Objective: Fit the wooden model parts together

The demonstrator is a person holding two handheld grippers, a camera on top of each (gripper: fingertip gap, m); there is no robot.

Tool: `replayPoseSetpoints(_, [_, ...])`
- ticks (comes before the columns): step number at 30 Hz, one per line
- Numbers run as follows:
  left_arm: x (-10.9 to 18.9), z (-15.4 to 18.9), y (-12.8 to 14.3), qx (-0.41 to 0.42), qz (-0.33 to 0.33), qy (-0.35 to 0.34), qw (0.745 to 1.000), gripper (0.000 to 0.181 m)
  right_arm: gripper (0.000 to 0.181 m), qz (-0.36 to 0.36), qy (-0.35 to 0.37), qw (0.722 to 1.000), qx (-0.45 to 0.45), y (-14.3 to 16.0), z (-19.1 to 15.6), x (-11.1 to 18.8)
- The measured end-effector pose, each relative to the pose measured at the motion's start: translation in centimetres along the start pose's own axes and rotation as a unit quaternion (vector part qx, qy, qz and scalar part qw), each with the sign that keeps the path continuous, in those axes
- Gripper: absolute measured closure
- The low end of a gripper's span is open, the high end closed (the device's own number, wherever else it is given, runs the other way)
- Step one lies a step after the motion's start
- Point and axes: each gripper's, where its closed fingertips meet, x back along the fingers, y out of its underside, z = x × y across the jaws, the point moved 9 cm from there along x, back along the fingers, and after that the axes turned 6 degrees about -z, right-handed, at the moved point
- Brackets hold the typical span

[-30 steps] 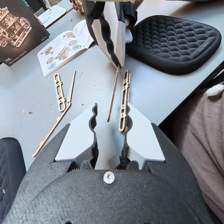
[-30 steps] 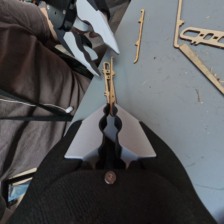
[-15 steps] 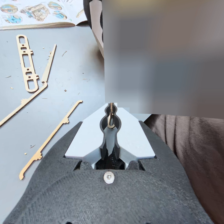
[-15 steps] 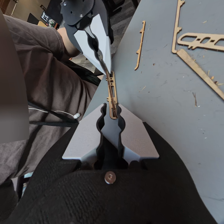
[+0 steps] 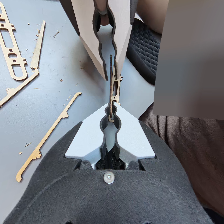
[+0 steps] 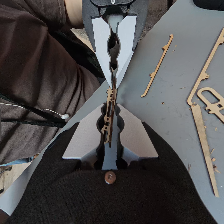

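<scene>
A slotted wooden bar [image 5: 116, 89] and a thin wooden strip [image 5: 110, 83] stand edge-on, pressed side by side above the grey table [image 5: 60, 67]. My left gripper [image 5: 111, 104] is shut on their near ends. My right gripper [image 5: 112, 77] faces it with jaws apart, straddling the far ends of both pieces. In the right wrist view the bar [image 6: 107, 121] and strip [image 6: 112, 115] lie between the right gripper's [image 6: 110, 104] open fingers, and the left gripper [image 6: 114, 86] pinches them.
Loose on the table lie a hooked thin strip [image 5: 48, 133], a second slotted bar [image 5: 10, 48] and long offcuts [image 6: 203, 151]. A black cushion [image 5: 143, 48] lies behind. The table edge and a person's brown clothing [image 6: 36, 72] are close by. The left gripper's tips are roughly 4 centimetres from the right gripper's.
The left gripper closed on the bar and strip, and the right gripper let go. The right gripper, jaws open, has moved forward around the pieces, and both grippers now face each other.
</scene>
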Motion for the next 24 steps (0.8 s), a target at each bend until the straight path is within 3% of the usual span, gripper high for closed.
replayPoseSetpoints(7, [0.0, 0.1, 0.1, 0.004, -0.002, 0.013, 1.000, 0.181, 0.181, -0.039, -0.030, 0.999, 0.008, -1.1, 0.5, -1.6])
replayPoseSetpoints(14, [0.2, 0.1, 0.1, 0.012, 0.007, 0.019, 1.000, 0.181, 0.172, -0.049, -0.024, 0.998, 0.002, -1.4, 0.6, -1.8])
replayPoseSetpoints(17, [0.3, 0.0, 0.1, 0.015, 0.013, 0.019, 1.000, 0.181, 0.181, -0.049, -0.029, 0.998, 0.007, -1.6, 0.5, -1.9])
replayPoseSetpoints(24, [0.2, -0.1, 0.3, 0.032, 0.032, 0.026, 0.999, 0.181, 0.179, -0.055, -0.032, 0.998, -0.006, -1.5, 0.6, -2.1])
